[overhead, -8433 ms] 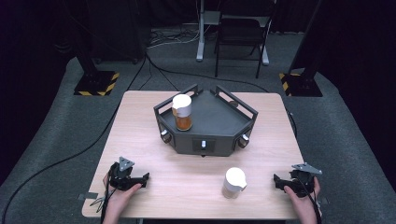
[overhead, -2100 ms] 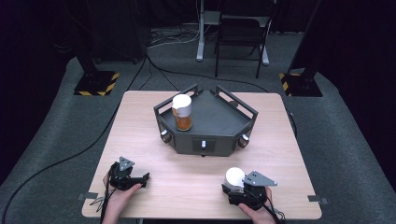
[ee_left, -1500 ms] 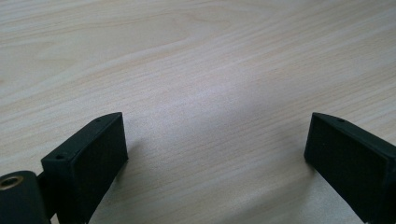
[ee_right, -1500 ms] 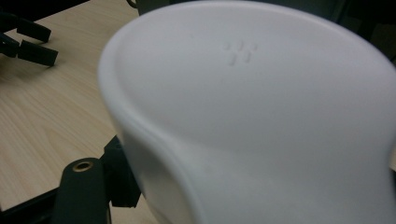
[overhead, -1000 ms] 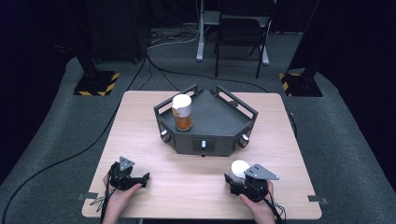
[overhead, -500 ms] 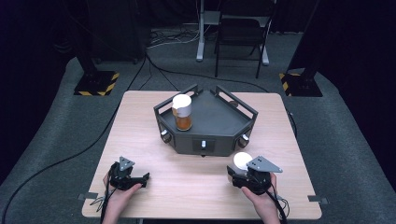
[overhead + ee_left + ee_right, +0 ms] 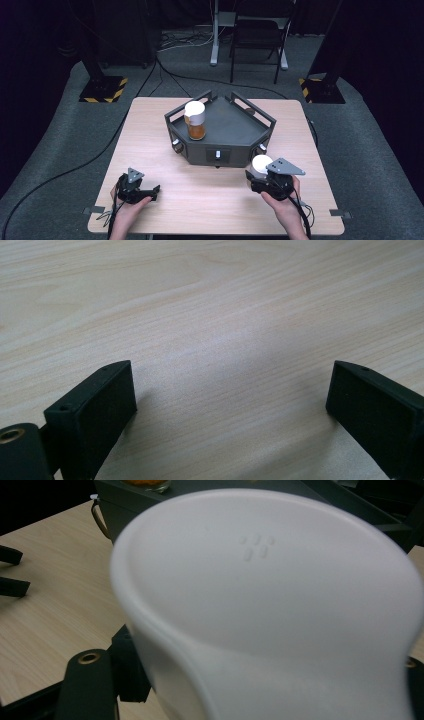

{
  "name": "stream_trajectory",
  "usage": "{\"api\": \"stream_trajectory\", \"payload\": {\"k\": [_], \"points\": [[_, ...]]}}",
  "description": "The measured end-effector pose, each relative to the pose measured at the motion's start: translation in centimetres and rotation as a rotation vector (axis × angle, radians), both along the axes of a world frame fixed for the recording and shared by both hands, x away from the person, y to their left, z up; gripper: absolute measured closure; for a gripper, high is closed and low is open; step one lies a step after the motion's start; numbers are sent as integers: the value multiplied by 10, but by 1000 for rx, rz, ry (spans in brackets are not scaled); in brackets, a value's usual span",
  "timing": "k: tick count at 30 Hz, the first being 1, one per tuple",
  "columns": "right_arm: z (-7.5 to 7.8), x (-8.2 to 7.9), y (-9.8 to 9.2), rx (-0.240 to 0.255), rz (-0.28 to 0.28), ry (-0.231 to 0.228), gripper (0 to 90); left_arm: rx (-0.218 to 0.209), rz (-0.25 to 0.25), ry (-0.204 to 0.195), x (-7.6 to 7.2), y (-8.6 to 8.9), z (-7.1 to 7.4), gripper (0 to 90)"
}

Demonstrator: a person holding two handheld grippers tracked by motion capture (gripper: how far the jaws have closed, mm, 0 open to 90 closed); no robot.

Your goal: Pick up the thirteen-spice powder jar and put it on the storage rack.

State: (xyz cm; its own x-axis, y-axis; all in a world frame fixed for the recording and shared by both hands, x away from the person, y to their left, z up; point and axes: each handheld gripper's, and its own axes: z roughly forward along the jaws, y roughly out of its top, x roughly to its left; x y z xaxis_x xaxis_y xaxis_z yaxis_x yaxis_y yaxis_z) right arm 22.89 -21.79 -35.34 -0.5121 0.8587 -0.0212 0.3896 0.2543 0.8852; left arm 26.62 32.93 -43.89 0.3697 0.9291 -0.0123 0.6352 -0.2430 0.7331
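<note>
Starting at the left: the left gripper point(image 7: 150, 190) sits on the wooden table point(image 7: 160, 145) near the front left corner, held in the person's left hand point(image 7: 129, 210). Its jaws are spread wide with nothing between them, just bare wood grain showing in the left gripper view point(image 7: 230, 405).

Moving toward the middle, there's a dark angular tray point(image 7: 235, 135) standing on the table's far half. On its left part stands a jar point(image 7: 195, 121) with a white lid and amber stuff inside, upright.

Then over to the right: the right gripper point(image 7: 256, 177) is clamped on a white container point(image 7: 261, 165), which sits just in front of the tray's front right edge. From above it looks lifted off the table, though I can't tell for sure. In the right gripper view the white container point(image 7: 280, 605) is right up at the camera, with the black jaws hugging it from both sides. The right hand point(image 7: 285, 207) comes in from the bottom edge, cable trailing beside it.
</note>
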Motion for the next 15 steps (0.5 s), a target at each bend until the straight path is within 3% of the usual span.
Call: {"api": "stream_trajectory", "payload": {"k": [15], "points": [[21, 8, 2, 6, 3, -8, 295, 0, 0, 0, 0, 0, 0, 56]]}}
